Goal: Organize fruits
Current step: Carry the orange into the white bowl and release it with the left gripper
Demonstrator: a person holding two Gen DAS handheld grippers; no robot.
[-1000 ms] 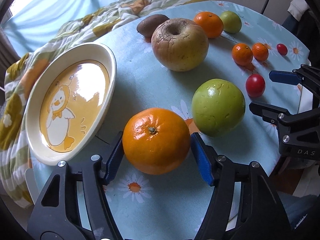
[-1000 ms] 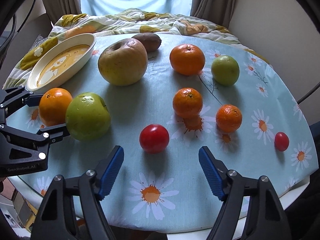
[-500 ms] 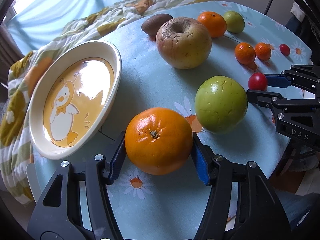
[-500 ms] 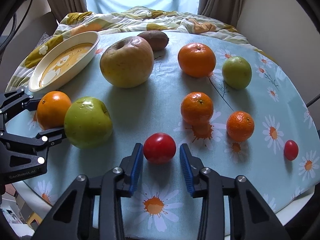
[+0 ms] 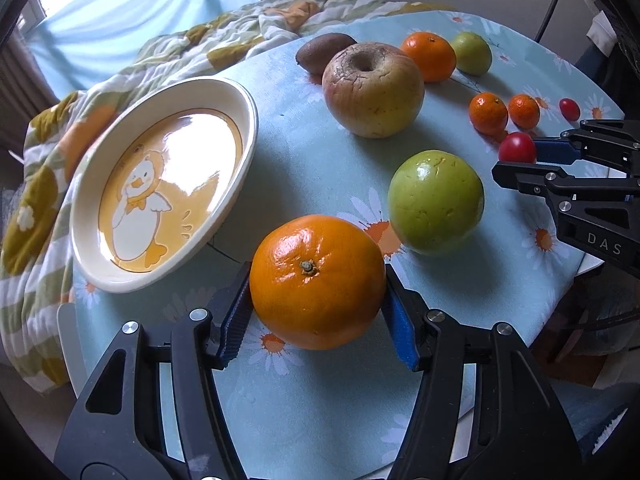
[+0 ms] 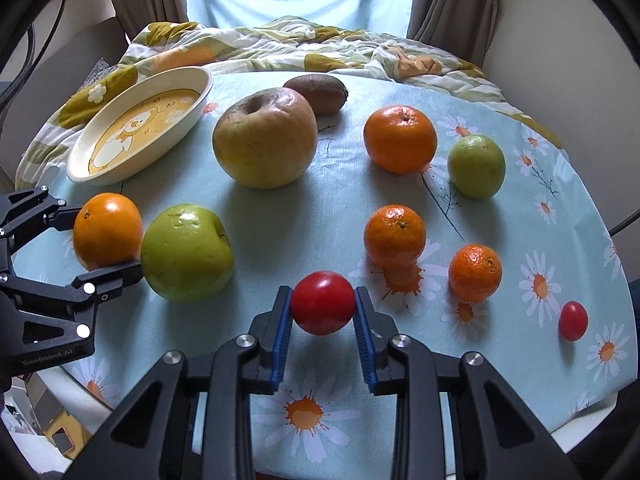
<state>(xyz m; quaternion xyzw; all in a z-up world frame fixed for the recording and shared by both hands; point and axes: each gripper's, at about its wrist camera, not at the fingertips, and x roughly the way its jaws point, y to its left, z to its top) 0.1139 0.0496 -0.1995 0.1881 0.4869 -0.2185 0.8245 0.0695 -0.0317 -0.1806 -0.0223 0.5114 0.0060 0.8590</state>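
Both tools grip fruit at the near edge of a round table [image 6: 580, 240] draped in a pale blue daisy-print cloth: the left tool [image 5: 318, 300] pinches a large orange [image 5: 318, 282] between its blue pads, while the right tool [image 6: 322, 312] presses its pads against both sides of a red tomato [image 6: 323, 307].

Taking the big russet apple [image 6: 265, 138] near the table's middle as the landmark, a cream oval dish [image 6: 120, 168] painted with a duck sits to its left, at the table's edge beside a rumpled floral blanket [image 6: 320, 48] that lies beyond the table under a curtained window. Nearer the camera and left of the apple stands a large green apple [image 6: 186, 252], touching or just beside the held orange on its far left. Right of the landmark sits a second orange [image 6: 400, 138], with a smaller green apple [image 6: 476, 166] just beyond it to the right. Directly behind the russet apple, touching it or nearly so, lies a brown kiwi [image 6: 316, 88]. Toward the camera and right of the apple rest two mandarins, one [image 6: 394, 236] just behind the gripped tomato, the other [image 6: 475, 273] further right. Farthest right and nearest the table's edge lies a small cherry tomato [image 6: 573, 320].
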